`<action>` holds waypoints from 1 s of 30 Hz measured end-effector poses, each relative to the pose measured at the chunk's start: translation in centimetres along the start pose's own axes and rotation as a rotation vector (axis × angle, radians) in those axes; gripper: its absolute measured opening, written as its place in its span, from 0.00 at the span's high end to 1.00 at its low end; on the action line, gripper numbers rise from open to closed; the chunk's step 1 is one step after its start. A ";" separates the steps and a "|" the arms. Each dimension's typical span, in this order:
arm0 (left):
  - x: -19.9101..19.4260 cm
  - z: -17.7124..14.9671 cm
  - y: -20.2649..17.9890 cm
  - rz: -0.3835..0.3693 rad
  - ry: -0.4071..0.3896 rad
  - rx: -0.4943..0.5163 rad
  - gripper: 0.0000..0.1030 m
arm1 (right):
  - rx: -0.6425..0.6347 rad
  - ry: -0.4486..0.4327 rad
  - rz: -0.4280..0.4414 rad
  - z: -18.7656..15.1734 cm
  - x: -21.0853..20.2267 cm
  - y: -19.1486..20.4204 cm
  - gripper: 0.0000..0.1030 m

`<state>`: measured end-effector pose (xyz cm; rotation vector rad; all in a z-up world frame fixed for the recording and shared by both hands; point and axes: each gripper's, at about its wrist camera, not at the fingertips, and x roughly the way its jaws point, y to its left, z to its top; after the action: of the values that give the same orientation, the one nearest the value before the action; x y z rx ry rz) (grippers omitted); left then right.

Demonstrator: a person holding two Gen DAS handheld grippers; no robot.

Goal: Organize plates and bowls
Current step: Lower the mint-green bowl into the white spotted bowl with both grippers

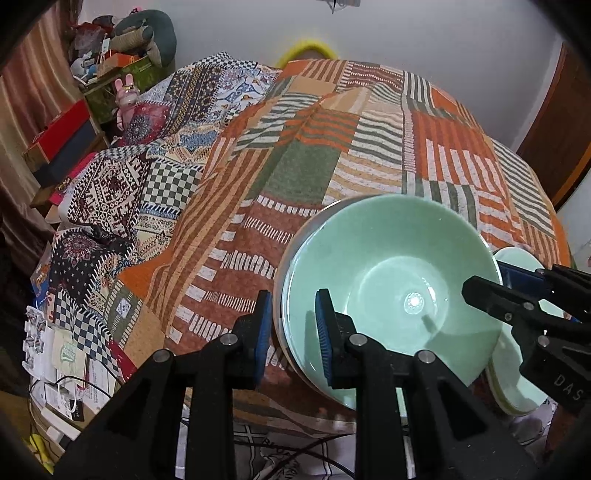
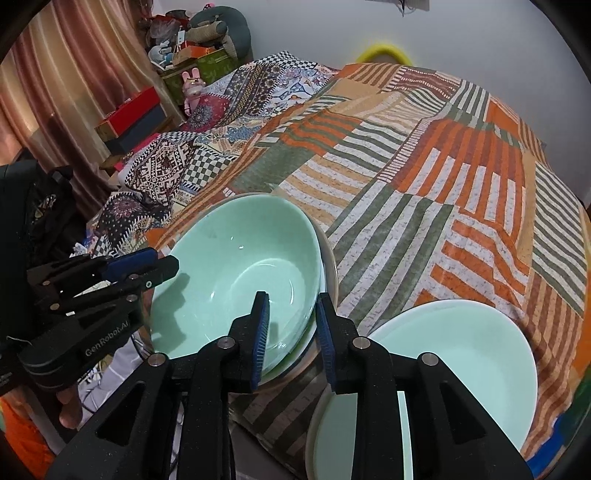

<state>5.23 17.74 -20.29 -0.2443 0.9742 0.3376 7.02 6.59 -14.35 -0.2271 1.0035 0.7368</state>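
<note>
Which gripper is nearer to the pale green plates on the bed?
Right. The right gripper straddles the green bowl's rim, directly beside the pale green plates. The left gripper straddles that bowl's opposite rim, farther away.

1. This is a bedroom in a home: a bed (image 1: pixel 369 147) fills the middle, covered by a striped patchwork blanket (image 2: pixel 424 184).
2. On the far left, curtains (image 2: pixel 74 81) hang beside stacked boxes (image 2: pixel 133 118).
3. A pink toy rabbit (image 1: pixel 126 96) and stuffed toys (image 2: pixel 218 26) crowd the far left corner.
</note>
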 end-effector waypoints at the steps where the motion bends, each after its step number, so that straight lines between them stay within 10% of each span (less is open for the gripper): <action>1: -0.3 0.0 0.0 -0.002 -0.007 0.001 0.76 | -0.003 -0.008 -0.004 0.0 -0.2 0.0 0.73; 7: -1.6 -0.1 0.8 -0.048 -0.036 -0.033 0.53 | -0.006 -0.039 -0.012 0.1 -1.2 -0.1 0.63; 30: 3.1 -2.0 3.0 -0.170 0.106 -0.146 0.53 | 0.091 0.044 0.030 -0.3 1.6 -2.5 0.56</action>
<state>4.17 20.37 -24.12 -0.4795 1.0269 0.2421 8.99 5.34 -16.25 -0.1500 1.0812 0.7139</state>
